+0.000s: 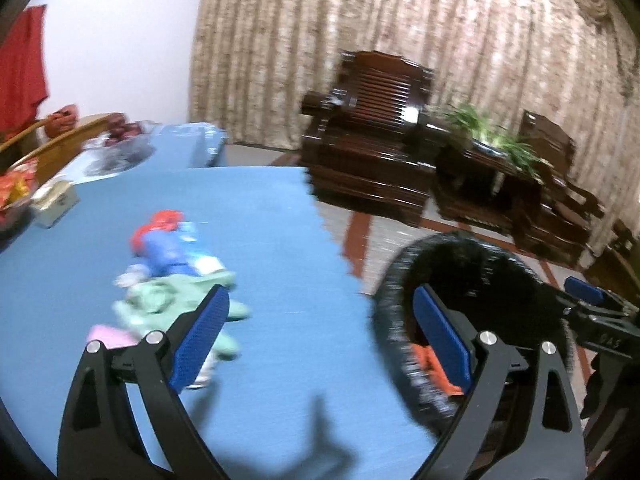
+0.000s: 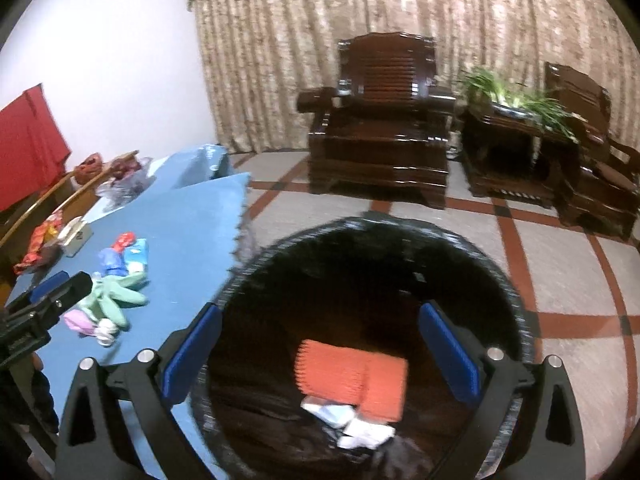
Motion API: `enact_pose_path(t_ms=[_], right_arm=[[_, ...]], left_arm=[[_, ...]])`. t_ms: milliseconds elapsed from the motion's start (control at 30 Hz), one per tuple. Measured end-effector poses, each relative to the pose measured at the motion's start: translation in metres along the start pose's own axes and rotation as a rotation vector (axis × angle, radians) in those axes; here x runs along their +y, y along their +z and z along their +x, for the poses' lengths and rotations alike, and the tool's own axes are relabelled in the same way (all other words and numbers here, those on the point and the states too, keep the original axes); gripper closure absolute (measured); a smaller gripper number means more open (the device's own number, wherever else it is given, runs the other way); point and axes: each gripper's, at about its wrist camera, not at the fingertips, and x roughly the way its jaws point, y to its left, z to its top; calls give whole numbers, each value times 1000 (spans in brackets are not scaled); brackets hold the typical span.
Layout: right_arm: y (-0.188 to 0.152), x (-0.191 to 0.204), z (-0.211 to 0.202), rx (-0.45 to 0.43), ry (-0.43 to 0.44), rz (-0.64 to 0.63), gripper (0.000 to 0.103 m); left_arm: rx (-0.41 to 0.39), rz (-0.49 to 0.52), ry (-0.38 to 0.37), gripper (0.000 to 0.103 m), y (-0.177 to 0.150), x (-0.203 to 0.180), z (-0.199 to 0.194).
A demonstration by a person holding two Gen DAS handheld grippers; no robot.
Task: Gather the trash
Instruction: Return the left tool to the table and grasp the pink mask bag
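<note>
Right gripper (image 2: 320, 352) fingers spread, empty, over black-lined round bin (image 2: 516, 300); left gripper (image 1: 320, 336) likewise spread. Risk: crumpled wrappers (image 1: 168, 276) on blue-covered bench (image 1: 280, 220) slipping from hasty pinch.

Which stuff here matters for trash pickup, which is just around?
Job:
- pile of wrappers on the blue table
- black bin, orange packet inside
- left claw, right claw, both open

Around:
- armchair
- plant
- small box
- curtain
</note>
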Motion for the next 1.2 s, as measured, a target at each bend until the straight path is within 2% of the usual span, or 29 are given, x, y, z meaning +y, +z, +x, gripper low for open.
enact_pose_path(t_ms=[300, 467, 567, 833, 967, 1200], right_arm=[[8, 78, 19, -4, 143, -101, 6], [8, 115, 30, -4, 203, -150, 6], [6, 134, 39, 2, 233, -172, 6], [-8, 174, 68, 38, 281, -252, 6], [-15, 184, 80, 65, 295, -265, 6], [-21, 192, 98, 95, 295, -282, 6]], left_arm=[[-15, -60, 171, 12, -8, 80, -30], [2, -88, 236, 13, -17, 115, -33], [17, -107, 255, 19, -22, 132, -31], [66, -138, 278, 24, -37, 153, -14], [89, -154, 286, 25, -43, 163, -2], [137, -175, 268, 37, -52, 176, 26]])
